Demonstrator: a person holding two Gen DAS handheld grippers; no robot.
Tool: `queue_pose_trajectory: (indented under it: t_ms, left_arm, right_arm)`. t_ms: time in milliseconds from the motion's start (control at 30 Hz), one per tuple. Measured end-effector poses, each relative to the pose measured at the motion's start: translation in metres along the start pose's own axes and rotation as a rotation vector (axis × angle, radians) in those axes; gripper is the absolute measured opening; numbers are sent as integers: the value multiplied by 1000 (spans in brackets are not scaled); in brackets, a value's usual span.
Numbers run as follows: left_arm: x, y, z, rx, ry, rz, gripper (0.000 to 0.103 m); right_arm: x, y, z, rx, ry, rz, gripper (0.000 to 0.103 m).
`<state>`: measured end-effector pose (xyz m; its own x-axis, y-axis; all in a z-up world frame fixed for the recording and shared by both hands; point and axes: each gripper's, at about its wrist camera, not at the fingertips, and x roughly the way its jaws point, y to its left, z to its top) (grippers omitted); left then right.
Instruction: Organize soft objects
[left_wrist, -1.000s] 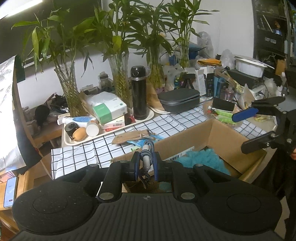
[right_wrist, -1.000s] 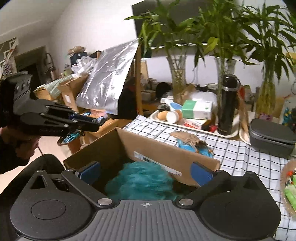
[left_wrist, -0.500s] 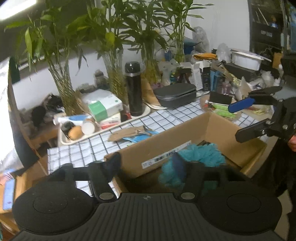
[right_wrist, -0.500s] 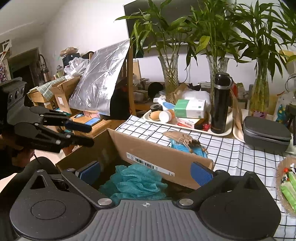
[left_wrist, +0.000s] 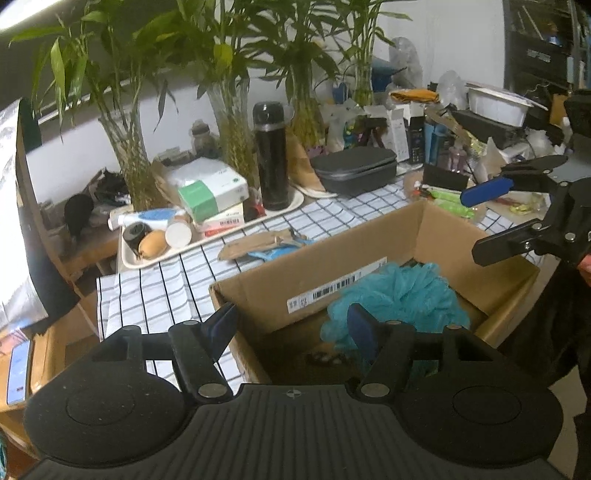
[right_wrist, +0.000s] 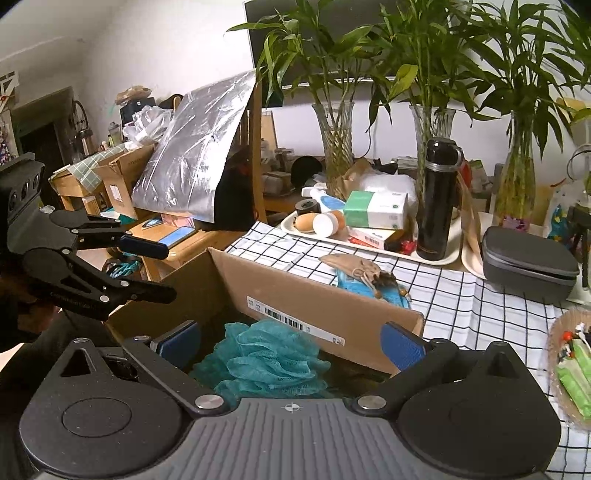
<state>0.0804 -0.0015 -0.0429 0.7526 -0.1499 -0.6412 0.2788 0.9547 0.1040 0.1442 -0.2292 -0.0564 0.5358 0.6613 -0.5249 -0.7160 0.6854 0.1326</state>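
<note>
Teal bath pouf (left_wrist: 399, 295), round with no clear long axis, lies in cardboard box (left_wrist: 424, 236) at centre frame; left tongs (left_wrist: 291, 325), jaws just opened, empty above it; right tongs (right_wrist: 291, 343) spread wide, empty.

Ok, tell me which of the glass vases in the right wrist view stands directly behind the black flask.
The middle vase: the flask overlaps its lower part. The left vase and right vase stand clear to either side.

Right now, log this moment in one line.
left tongs: open, empty | right tongs: open, empty | teal bath pouf: in cardboard box
</note>
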Motion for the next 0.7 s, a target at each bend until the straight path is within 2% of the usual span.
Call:
queue_pose_trajectory:
  t_ms: [200, 700]
  left_arm:
    - [6, 0, -7, -9, 41, -1, 65]
    - [5, 8, -6, -63, -6, 14, 68]
  right_arm:
    - [7, 2, -2, -14, 39, -14, 103]
    - [11, -2, -1, 5, 48, -81, 103]
